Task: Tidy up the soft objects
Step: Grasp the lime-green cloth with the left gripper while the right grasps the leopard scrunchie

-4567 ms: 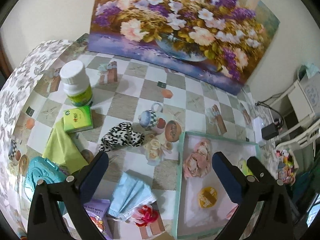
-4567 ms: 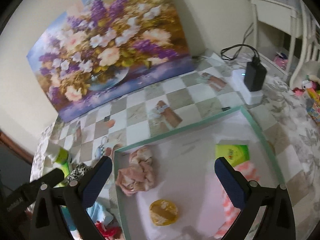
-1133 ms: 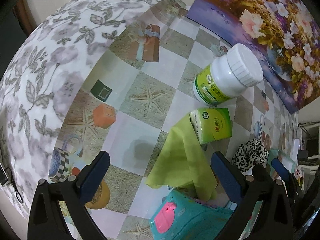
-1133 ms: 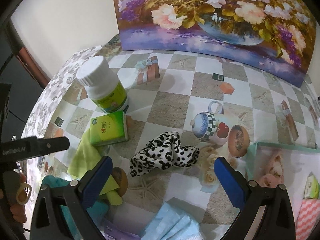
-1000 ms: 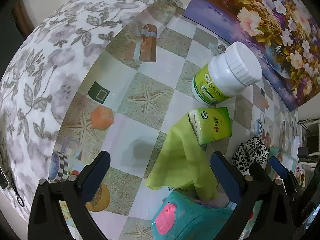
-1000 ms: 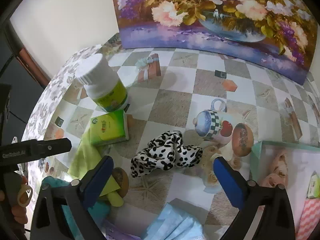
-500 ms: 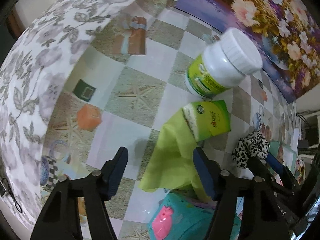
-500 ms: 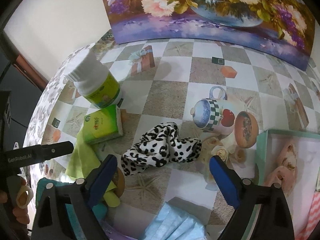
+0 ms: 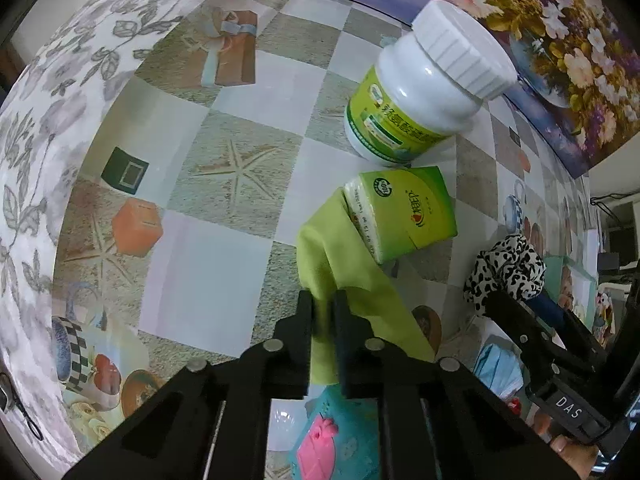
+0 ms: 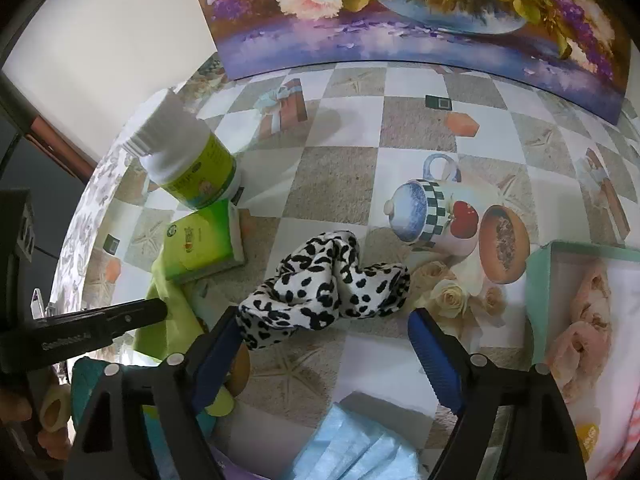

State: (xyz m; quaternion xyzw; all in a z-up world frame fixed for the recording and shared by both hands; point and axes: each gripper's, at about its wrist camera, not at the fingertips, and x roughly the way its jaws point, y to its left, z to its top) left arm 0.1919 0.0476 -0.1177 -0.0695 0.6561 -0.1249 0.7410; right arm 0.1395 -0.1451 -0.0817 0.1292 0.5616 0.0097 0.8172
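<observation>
My left gripper (image 9: 322, 300) is shut on the lime-green cloth (image 9: 344, 280), pinching a fold of it on the table; the cloth also shows in the right wrist view (image 10: 168, 312). A green tissue pack (image 9: 404, 216) lies on the cloth's far end. My right gripper (image 10: 324, 324) is open, its blue pads on either side of the black-and-white spotted scrunchie (image 10: 324, 284), which also shows in the left wrist view (image 9: 506, 268). A teal-rimmed tray (image 10: 536, 280) at the right holds a pink scrunchie (image 10: 588, 316).
A white-capped green bottle (image 9: 424, 96) stands behind the tissue pack. A blue face mask (image 10: 360, 448) lies near the front. A teal case with a pink clasp (image 9: 332, 436) sits under my left gripper. A flower painting (image 10: 400, 12) leans on the wall.
My left gripper has moved in and closed on the green cloth. My right gripper has come down and narrowed around the spotted scrunchie.
</observation>
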